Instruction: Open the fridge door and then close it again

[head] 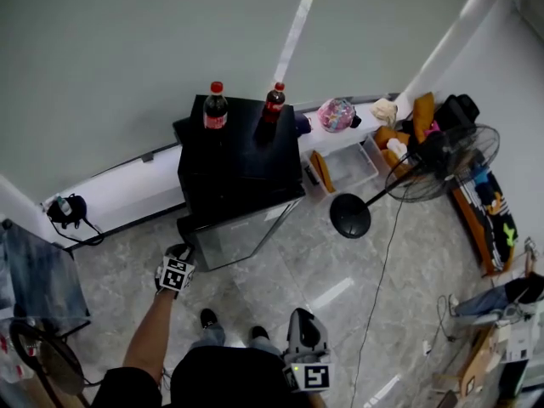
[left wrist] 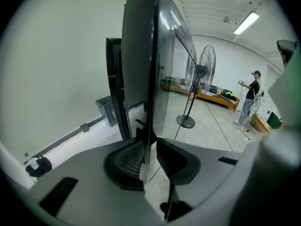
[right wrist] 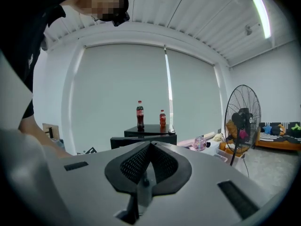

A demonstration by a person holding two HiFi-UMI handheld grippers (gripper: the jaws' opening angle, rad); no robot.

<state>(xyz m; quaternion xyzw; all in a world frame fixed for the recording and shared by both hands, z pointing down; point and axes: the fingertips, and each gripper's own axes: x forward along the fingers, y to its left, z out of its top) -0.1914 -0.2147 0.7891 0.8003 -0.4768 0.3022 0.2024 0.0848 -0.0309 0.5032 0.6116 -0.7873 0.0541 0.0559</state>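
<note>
A small black fridge (head: 240, 164) stands at the centre of the head view, against the wall. Its glass door (head: 234, 236) hangs part-way open, with the free edge swung toward the lower left. The hinge seems to be at the fridge's right front corner.

The left gripper (head: 180, 255) is clamped on that free edge. In its own view, the pads pinch the thin edge of the door between them.

The right gripper (head: 304, 330) is at the bottom centre, pinched closed on nothing.

Two cola bottles (head: 215, 106) stand on top of the fridge. A floor fan (head: 442, 164) stands to the right.

To do this step well, the hand should follow the door's arc around the hinge. Keeping the wrist turning with the panel would stop the pads twisting off, and a slow swing would keep the bottles steady.
</note>
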